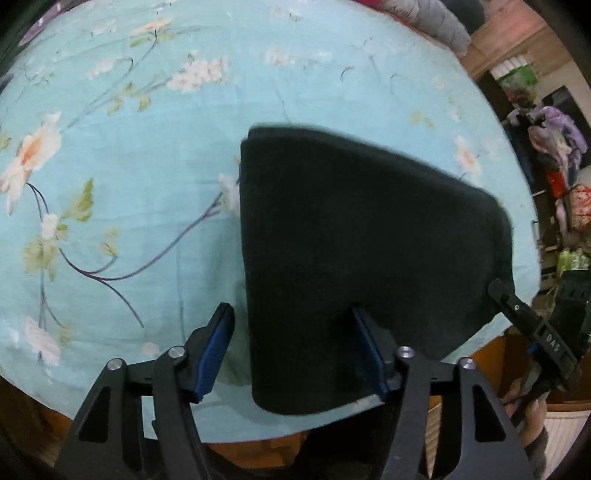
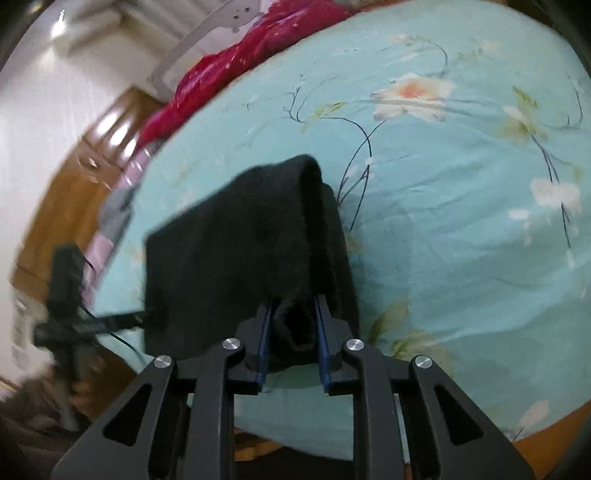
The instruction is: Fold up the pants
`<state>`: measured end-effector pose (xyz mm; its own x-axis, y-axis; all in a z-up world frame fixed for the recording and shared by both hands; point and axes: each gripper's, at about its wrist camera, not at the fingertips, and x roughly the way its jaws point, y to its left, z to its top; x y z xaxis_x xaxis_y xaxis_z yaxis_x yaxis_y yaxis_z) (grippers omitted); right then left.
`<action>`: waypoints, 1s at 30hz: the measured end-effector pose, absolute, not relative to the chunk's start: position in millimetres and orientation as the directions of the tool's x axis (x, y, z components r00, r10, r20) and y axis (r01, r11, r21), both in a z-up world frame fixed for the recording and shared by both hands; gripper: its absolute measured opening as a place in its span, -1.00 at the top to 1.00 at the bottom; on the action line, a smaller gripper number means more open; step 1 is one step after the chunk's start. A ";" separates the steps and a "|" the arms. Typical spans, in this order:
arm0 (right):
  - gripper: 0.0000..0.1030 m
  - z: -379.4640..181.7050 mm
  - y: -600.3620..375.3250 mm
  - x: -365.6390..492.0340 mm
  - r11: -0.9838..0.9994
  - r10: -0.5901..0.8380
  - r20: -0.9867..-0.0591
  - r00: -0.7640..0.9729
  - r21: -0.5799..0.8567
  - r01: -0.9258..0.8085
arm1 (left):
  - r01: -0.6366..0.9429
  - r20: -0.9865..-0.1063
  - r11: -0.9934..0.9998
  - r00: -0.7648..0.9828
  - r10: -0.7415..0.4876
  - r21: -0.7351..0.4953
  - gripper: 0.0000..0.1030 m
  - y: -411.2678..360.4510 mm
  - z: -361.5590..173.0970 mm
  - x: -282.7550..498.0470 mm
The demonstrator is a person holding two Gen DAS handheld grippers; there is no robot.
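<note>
Black pants point(image 1: 351, 229), folded into a thick pad, lie on a light-blue flowered bedsheet point(image 1: 147, 166) near the bed's front edge. My left gripper point(image 1: 291, 310) is open and straddles the pants' near left corner. Its left pad point(image 1: 218, 347) stands clear of the cloth and its right pad point(image 1: 369, 354) lies over it. In the right wrist view my right gripper point(image 2: 294, 299) is shut on a raised fold of the pants point(image 2: 251, 236), with black cloth bunched between its blue pads. The right gripper's finger point(image 1: 517, 306) shows at the pants' right edge in the left wrist view.
A red quilt point(image 2: 240, 55) lies along the far side of the bed, and grey bedding point(image 1: 443, 26) is piled at its head. Shelves with heaped clothes point(image 1: 554, 147) stand beyond the bed's right side. Below the sheet's front edge is wooden floor point(image 2: 55, 206).
</note>
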<state>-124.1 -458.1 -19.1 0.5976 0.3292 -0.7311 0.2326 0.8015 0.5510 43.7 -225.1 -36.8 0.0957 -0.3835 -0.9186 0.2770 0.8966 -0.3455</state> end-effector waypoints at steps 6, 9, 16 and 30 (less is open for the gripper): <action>-0.04 11.5 -483.9 -118.2 0.759 0.311 -0.684 0.660 0.597 0.260 | 0.270 -0.894 0.924 0.284 -0.345 -0.271 -0.32 -214.9 -3.6 56.1; -0.07 12.2 -484.5 -108.1 0.751 0.300 -0.687 0.662 0.598 0.280 | 0.255 -0.903 0.945 0.324 -0.282 -0.204 -0.32 -219.9 -4.8 63.6; -0.08 6.3 -466.3 -82.3 0.794 0.287 -0.739 0.609 0.540 0.280 | 0.255 -0.908 0.953 0.340 -0.246 -0.162 -0.32 -221.7 -8.4 67.7; 0.26 13.9 -449.1 -49.6 0.900 0.224 -0.765 0.604 0.400 0.173 | 0.287 -0.914 0.948 0.330 -0.235 -0.140 -0.25 -242.4 -25.5 92.4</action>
